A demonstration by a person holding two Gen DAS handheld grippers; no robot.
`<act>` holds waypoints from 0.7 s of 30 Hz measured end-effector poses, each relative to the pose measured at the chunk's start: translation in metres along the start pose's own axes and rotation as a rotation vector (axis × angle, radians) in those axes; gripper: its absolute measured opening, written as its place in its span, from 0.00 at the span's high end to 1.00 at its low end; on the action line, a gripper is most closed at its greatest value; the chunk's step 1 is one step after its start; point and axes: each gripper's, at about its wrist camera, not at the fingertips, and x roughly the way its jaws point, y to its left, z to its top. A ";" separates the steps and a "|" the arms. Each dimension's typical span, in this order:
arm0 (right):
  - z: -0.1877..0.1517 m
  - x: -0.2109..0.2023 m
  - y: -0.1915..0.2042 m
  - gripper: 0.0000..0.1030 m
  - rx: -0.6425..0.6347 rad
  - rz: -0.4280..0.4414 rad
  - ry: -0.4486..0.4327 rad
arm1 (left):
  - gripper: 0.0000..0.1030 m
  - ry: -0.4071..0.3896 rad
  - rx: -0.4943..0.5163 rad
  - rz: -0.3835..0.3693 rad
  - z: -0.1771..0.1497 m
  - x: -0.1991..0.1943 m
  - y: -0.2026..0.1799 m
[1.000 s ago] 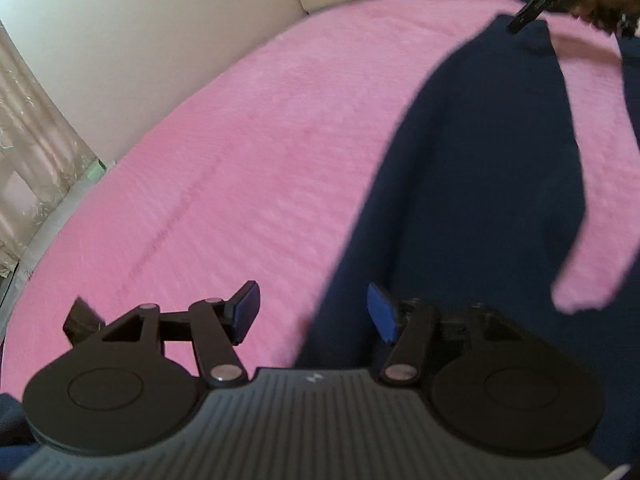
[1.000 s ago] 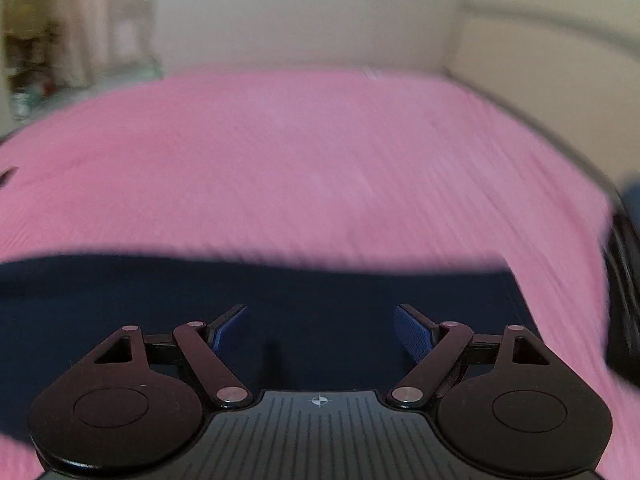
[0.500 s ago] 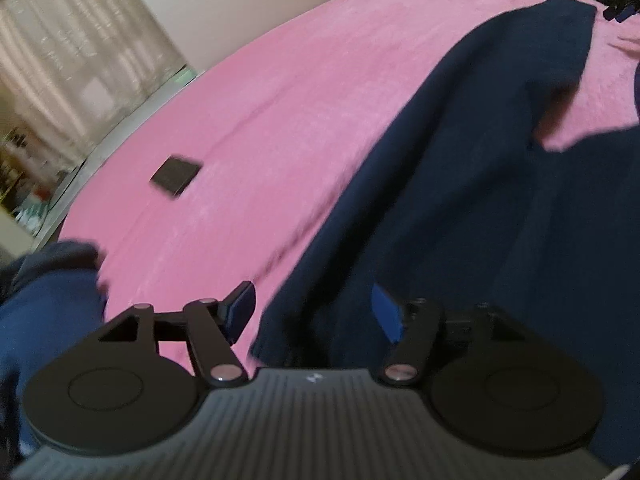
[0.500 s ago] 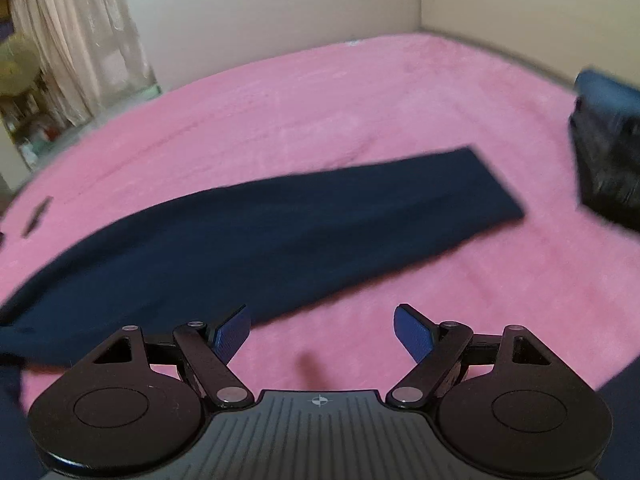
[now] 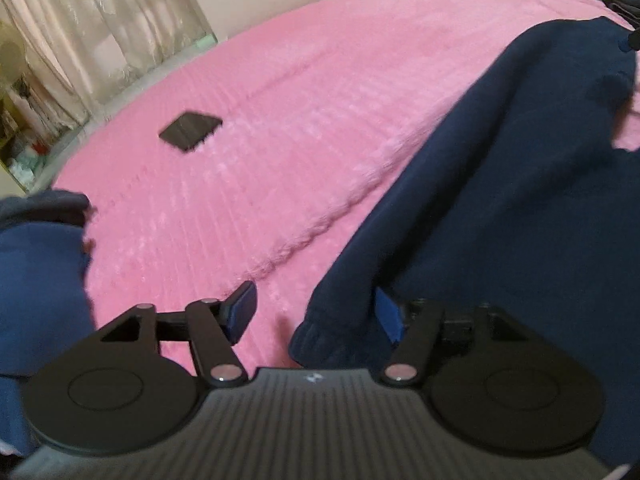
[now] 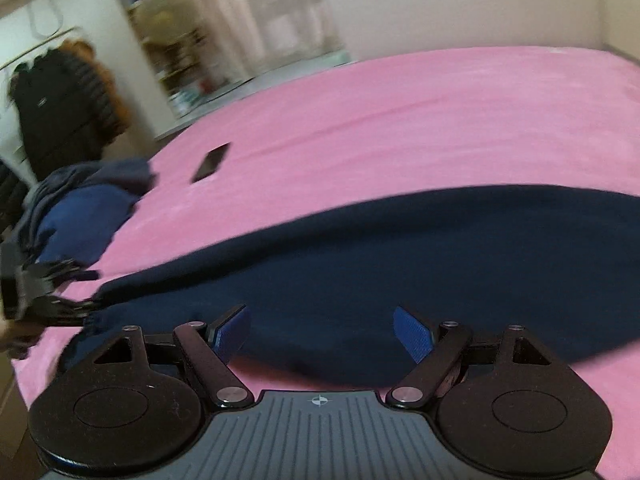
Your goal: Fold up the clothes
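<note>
A dark navy garment (image 5: pixel 500 184) lies spread on the pink bed cover (image 5: pixel 280 120). Its cuffed end (image 5: pixel 320 332) sits between the blue pads of my left gripper (image 5: pixel 316 312), which is open. In the right wrist view the garment (image 6: pixel 400 256) stretches across the bed. My right gripper (image 6: pixel 322 330) is open just above the garment's near edge. The left gripper (image 6: pixel 52 304) shows at the far left of that view, at the garment's cuffed end.
A pile of blue clothes (image 6: pixel 80 208) lies at the bed's left edge, also in the left wrist view (image 5: pixel 36 272). A flat black object (image 5: pixel 190 131) lies on the cover, also in the right wrist view (image 6: pixel 212 162). Curtains (image 5: pixel 80 32) and a hanging dark jacket (image 6: pixel 64 108) stand beyond.
Both grippers have swung left along the garment towards its cuffed end. The blue clothes pile and the flat black object came into view. Both grippers stayed open.
</note>
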 end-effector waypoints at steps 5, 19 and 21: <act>0.007 0.078 0.006 0.21 -0.053 0.004 0.137 | 0.31 -0.013 -0.006 -0.034 -0.004 0.002 0.009; -0.040 -0.046 -0.011 0.21 -0.070 -0.150 0.074 | 0.34 -0.158 0.028 -0.030 -0.037 -0.129 -0.048; -0.063 -0.073 -0.012 0.21 -0.029 -0.183 0.056 | 0.34 -0.165 0.065 -0.038 -0.045 -0.145 -0.067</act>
